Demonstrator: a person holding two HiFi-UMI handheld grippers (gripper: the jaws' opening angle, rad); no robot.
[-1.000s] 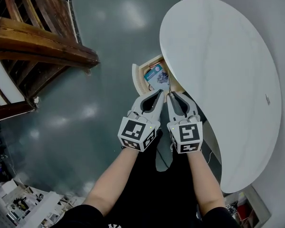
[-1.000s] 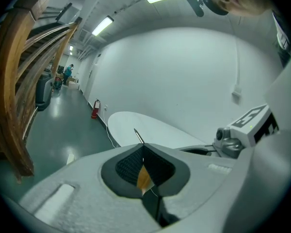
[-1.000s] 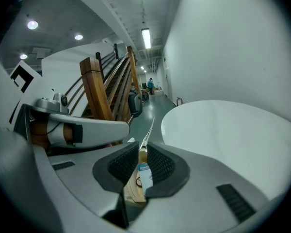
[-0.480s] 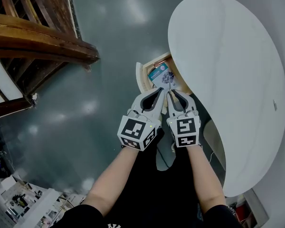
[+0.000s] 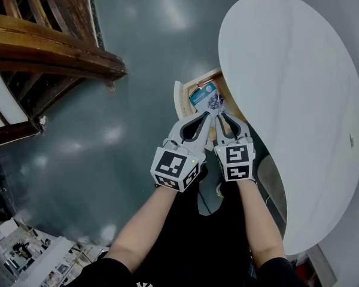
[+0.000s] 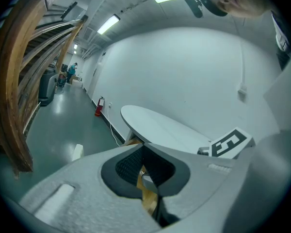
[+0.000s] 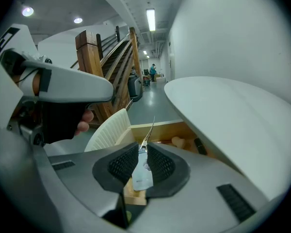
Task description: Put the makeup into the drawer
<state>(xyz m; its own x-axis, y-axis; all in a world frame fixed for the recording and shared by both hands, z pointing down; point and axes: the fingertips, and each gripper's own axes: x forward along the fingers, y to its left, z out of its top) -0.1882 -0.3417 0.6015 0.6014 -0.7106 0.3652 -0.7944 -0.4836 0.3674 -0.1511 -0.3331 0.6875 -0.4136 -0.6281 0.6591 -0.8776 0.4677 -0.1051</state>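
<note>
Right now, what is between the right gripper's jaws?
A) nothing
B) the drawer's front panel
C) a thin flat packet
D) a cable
C: in its own view the right gripper is closed on a thin flat packet, with the open drawer just beyond.

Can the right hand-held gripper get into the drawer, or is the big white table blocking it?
Probably yes. The drawer sticks out past the edge of the table and is open on top. The right hand-held gripper, shut on the makeup packet, hangs right by the opening with nothing in between.
</note>
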